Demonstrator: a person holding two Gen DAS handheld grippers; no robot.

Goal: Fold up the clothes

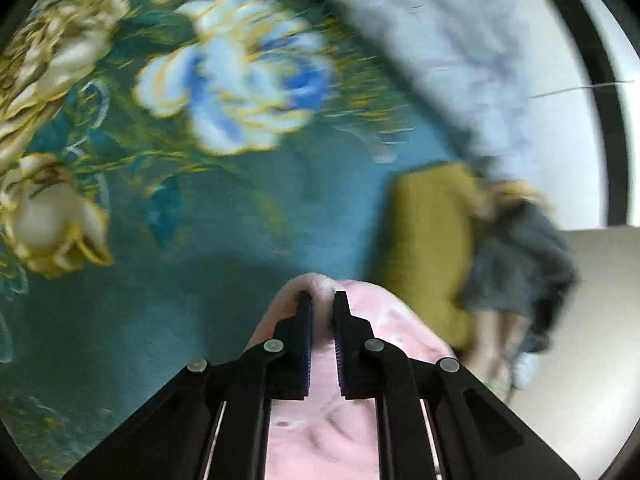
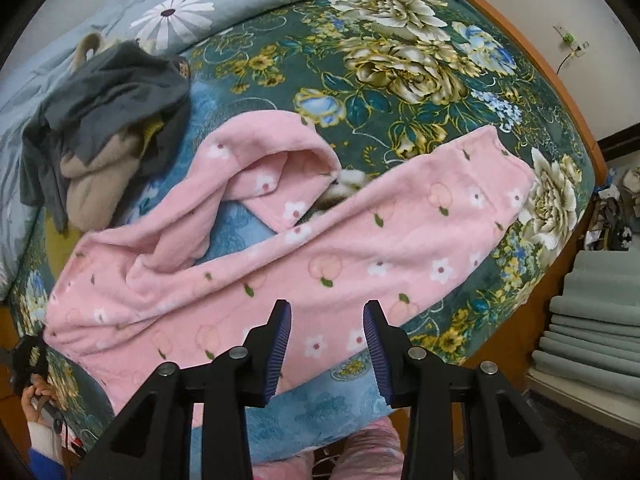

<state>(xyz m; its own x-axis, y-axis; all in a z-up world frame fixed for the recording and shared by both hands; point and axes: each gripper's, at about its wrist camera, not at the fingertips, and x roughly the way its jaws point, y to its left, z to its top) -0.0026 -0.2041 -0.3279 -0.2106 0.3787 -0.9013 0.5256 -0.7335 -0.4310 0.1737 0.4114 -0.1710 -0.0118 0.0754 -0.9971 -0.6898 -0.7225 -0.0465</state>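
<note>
Left wrist view, blurred: the left hand-held gripper (image 1: pixel 323 300) is narrowed onto a fold of pink fleece trousers (image 1: pixel 320 436), the plush edge pinched between its fingertips (image 1: pixel 306 300). Beyond lies the teal floral bedspread (image 1: pixel 168 208). To the right, an olive-yellow garment (image 1: pixel 428 240) touches a grey garment (image 1: pixel 520 264); a pale blue quilt (image 1: pixel 440 40) runs above them.

Right wrist view, sharp: the right hand-held gripper (image 2: pixel 326 310) stands wide, holding nothing, over the near edge of the bed. The pink fleece trousers (image 2: pixel 280 264) are spread across the bedspread (image 2: pixel 400 60), one leg reaching toward the right edge, the other doubled back on itself. Only this view shows their flower-and-peach print, and the whole clothes pile (image 2: pixel 104 128) near the left edge: grey over beige, a little yellow showing between. A daisy-print quilt (image 2: pixel 180 12) covers the far left corner. A hand (image 2: pixel 36 396) appears at lower left.

Room: an orange-brown bed frame (image 2: pixel 560 92) bounds the right edge; a wall socket (image 2: pixel 570 40) sits on the pale wall; folded grey-green bedding (image 2: pixel 592 320) is stacked at the right.
</note>
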